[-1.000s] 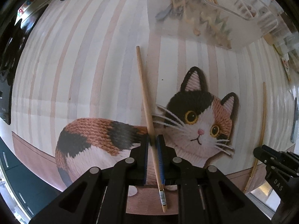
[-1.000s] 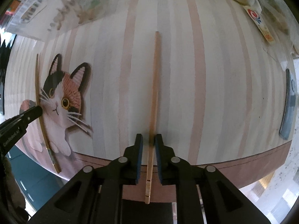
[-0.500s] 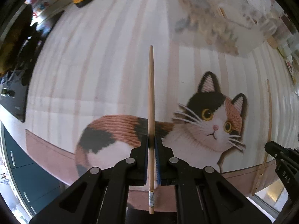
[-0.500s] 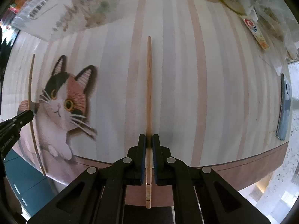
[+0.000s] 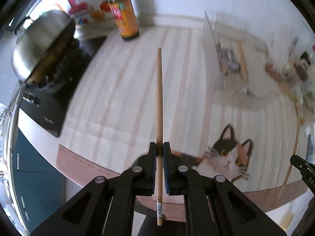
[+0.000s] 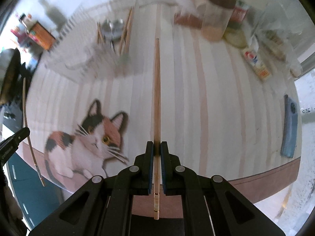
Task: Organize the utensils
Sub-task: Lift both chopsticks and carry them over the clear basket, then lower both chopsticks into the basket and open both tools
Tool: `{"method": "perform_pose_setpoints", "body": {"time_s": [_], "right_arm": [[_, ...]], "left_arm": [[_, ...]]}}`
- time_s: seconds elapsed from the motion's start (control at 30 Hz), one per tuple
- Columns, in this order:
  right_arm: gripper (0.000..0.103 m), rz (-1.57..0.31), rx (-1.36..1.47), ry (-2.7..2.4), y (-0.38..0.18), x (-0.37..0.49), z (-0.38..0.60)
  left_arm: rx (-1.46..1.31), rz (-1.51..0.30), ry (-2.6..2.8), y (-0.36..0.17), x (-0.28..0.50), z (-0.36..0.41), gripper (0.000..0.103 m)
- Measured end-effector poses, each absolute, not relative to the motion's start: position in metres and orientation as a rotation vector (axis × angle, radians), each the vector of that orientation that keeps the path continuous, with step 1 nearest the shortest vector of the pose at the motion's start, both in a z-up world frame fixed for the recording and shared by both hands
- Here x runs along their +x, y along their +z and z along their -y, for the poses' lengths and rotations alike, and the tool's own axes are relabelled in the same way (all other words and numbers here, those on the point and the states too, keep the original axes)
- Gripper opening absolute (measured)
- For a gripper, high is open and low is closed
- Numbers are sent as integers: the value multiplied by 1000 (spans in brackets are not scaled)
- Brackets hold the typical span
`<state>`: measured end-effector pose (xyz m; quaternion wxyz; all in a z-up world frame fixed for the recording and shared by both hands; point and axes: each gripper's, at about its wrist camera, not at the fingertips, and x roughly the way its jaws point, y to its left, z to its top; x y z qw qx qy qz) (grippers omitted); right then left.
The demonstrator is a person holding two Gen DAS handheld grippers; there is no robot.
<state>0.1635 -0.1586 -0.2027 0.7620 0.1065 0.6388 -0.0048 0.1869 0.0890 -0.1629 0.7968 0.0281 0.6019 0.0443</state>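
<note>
Wooden chopstick (image 5: pixel 159 106) runs straight through the clamped left tongs (image 5: pixel 159 149); right tongs (image 6: pixel 157 149) pinch another chopstick (image 6: pixel 157 98).

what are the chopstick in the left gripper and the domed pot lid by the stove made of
Chopstick: looks like wood or bamboo, matte tan, with a pale band near its butt. Pot lid: apparently polished metal, probably stainless steel, with bright reflections.

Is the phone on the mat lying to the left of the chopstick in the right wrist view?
No, the phone lies right of the chopstick.
</note>
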Motion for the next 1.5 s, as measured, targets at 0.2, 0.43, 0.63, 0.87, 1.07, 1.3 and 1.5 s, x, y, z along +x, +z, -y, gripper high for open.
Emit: {"method": "perform_pose_setpoints", "body": {"time_s": [0.2, 0.43, 0.63, 0.87, 1.07, 1.3, 1.5], "right_arm": [[7, -1296, 279, 14, -163, 184, 175], [7, -1211, 310, 89, -123, 234, 167], [7, -1182, 324, 141, -112, 289, 152], [7, -1266, 398, 177, -142, 360, 139], [7, -1334, 454, 176, -176, 399, 131], [7, -1393, 417, 165, -204, 416, 120], [8, -1454, 368, 178, -224, 419, 110]], "left_arm": [[37, -1167, 45, -104, 217, -83, 4], [35, -1092, -50, -66, 260, -50, 4], [36, -1125, -109, -71, 305, -24, 4], [-40, -1266, -167, -112, 364, -13, 4], [-92, -1374, -199, -146, 401, -15, 4], [-110, -1464, -227, -179, 419, -16, 4], [-82, -1531, -196, -194, 413, -16, 6]]}}
